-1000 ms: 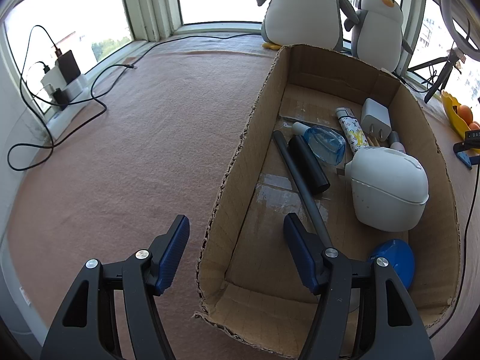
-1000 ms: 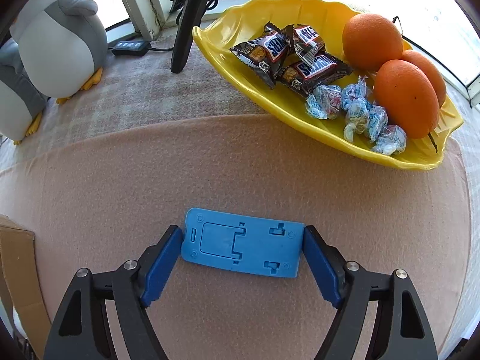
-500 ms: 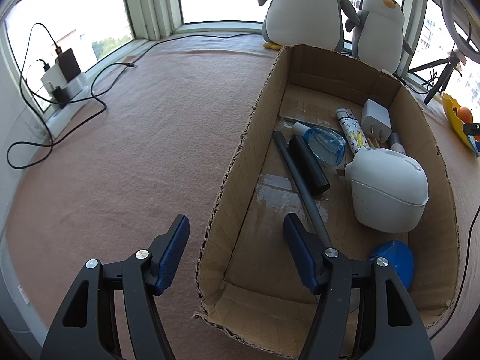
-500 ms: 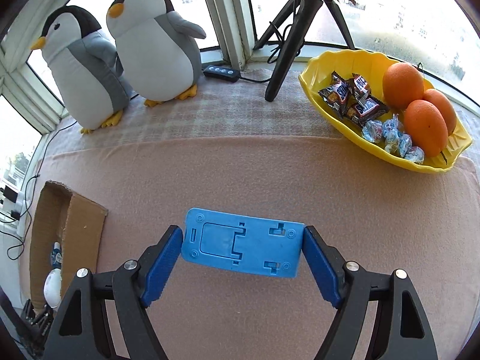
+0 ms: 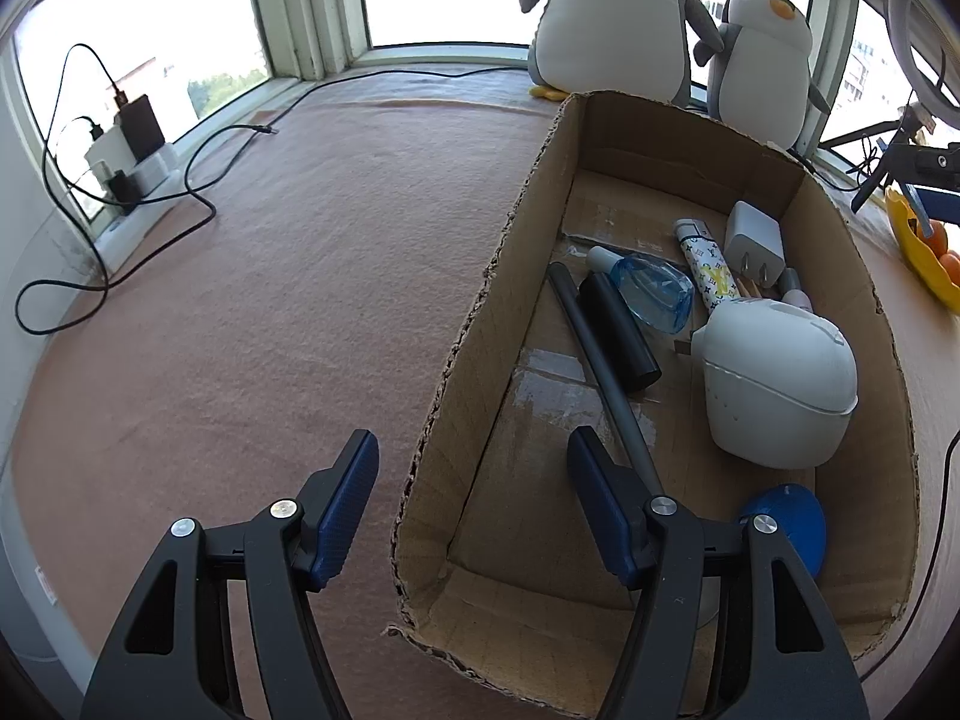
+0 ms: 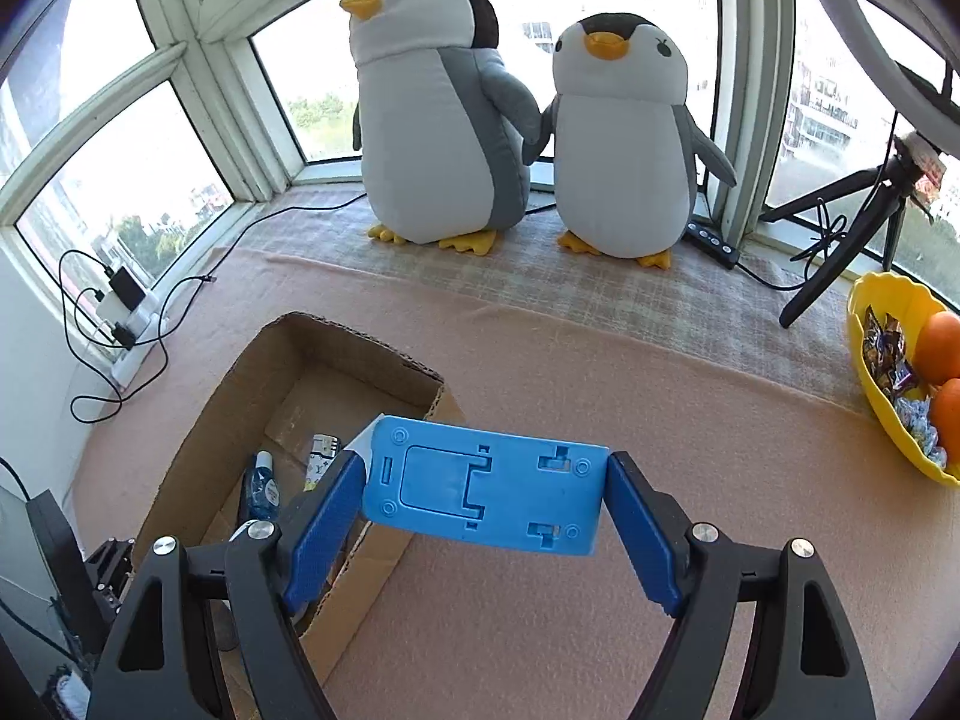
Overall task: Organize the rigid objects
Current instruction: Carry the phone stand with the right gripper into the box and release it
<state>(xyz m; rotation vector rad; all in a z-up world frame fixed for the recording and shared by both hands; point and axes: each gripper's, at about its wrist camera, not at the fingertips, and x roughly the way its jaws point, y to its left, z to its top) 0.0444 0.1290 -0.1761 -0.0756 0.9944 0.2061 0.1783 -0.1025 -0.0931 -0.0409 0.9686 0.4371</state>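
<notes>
My right gripper is shut on a flat blue plastic phone stand and holds it in the air, above the pink cloth beside the right edge of the cardboard box. My left gripper is open and empty, with its fingers astride the near left wall of the box. In the box lie a white rounded device, a blue bottle, a black cylinder, a grey rod, a patterned tube, a white charger and a blue disc.
Two plush penguins stand on the window ledge behind the box. A yellow bowl with oranges and sweets is at the right. A black tripod stands near it. A power strip with cables lies at the left.
My right gripper has lifted the blue phone stand off the cloth by the yellow bowl and swung left towards the box. My left gripper has stayed still.
</notes>
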